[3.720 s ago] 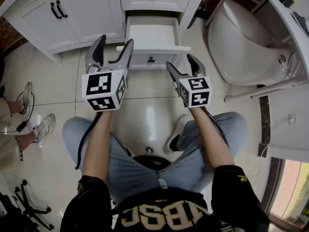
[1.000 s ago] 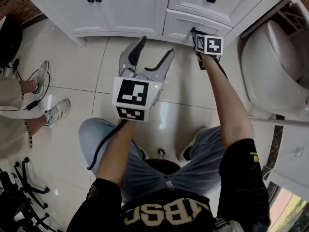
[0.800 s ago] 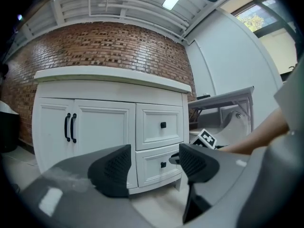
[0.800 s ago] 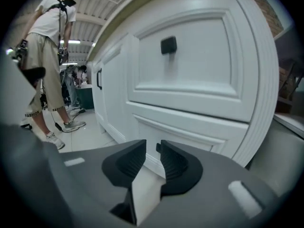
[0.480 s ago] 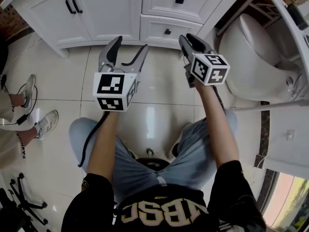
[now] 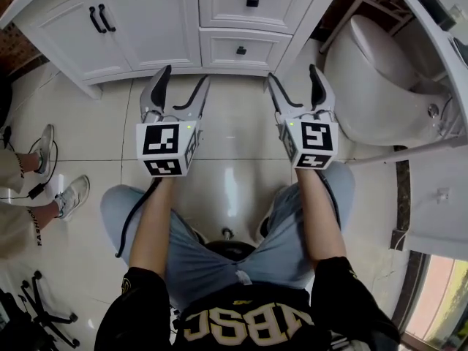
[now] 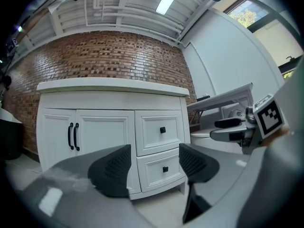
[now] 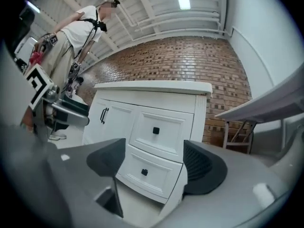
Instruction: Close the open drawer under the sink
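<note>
Since a sec ago the right gripper (image 6: 293, 80) has come back off the cabinet front and now sits level w/ the left gripper (image 6: 184, 79); its jaws are opening, nothing btwn them. Left jaws also spread, empty. Ahead of both, well apart, sits the lower drawer (image 6: 219, 50), slightly left of the right jaws, front flush w/ the vanity (image 6: 157, 20), so prob. already shut. Its long axis runs crosswise to the jaws; both hands abt equally near, right maybe a touch closer

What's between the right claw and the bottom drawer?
Nothing: the head view shows only bare tile floor between the right gripper, its empty jaws opening, and the closed bottom drawer.
</note>
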A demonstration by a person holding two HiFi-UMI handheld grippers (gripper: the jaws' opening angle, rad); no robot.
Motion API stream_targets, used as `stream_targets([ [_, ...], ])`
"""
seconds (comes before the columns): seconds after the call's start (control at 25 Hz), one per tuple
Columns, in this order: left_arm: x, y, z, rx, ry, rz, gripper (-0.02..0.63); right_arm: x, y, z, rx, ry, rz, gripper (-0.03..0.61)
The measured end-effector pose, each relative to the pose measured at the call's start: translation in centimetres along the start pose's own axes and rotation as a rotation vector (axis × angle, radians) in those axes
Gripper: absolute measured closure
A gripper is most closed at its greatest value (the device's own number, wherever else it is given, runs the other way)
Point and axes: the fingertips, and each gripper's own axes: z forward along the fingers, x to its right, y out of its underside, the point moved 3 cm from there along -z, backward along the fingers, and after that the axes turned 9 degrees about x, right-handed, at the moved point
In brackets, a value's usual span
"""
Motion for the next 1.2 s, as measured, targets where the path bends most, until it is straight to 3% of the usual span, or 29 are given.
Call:
stream_targets([
  [0.16,0.2,0.0,0.4,0.014,-0.015,0.048,0.293,0.1,0.0,-0.3,0.032,0.019,0.095,0.202],
  [0.32,-0.5,0.5,0.6,0.0,-0.041,0.031,0.293,-0.2,0.5,0.0,0.014,0.012,0.211,0.204],
  [0.76,0.0,1.0,0.8,-0.012,-0.03,0.005,0.293,-2.7,-0.4,0.2,0.034,-0.061,0.158,0.204],
  [1.0,0.5,0.5,1.0,0.001,-0.019,-0.01,0.293,-1.1,-1.5,-0.5,0.067,0.0,0.035,0.207],
  [1.08,0.5,0.4,1.0,0.004,-0.017,-0.013,0.293,-0.6,-1.5,-0.6,0.064,0.008,0.051,0.207],
  [1.2,0.2,0.2,0.9,0.01,-0.02,-0.017,0.293,-0.7,-0.4,-0.3,0.031,-0.004,0.17,0.213],
])
